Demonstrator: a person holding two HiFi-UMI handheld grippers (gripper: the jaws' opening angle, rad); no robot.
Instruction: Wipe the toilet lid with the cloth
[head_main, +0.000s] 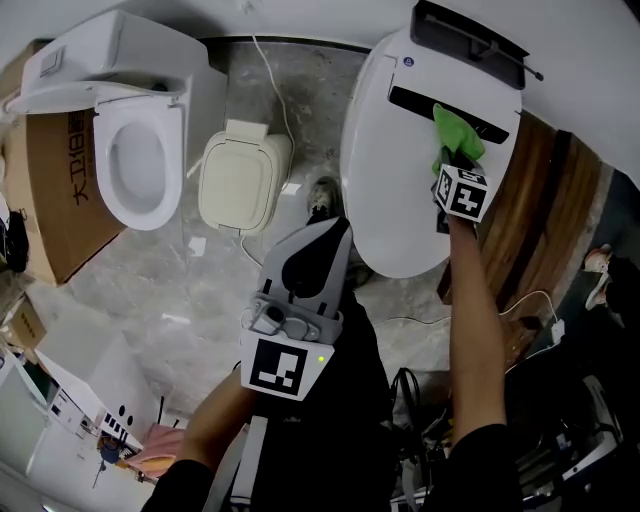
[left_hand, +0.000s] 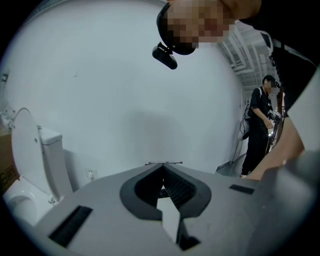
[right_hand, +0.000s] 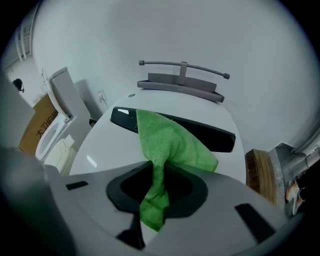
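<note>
Green cloth (head_main: 457, 140) rests at the far end of the white toilet lid (head_main: 390, 200), pinched by the right gripper (head_main: 456, 165); the left gripper (head_main: 330, 235) hangs beside the lid's near left edge. Left gripper view: jaws together, holding nothing. Right gripper view: jaws clamped on the cloth, which spreads over the lid's dark strip (right_hand: 220, 137).

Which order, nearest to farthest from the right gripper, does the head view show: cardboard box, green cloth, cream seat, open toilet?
1. green cloth, in the right gripper
2. cream seat, floor, centre
3. open toilet, left
4. cardboard box, far left
</note>
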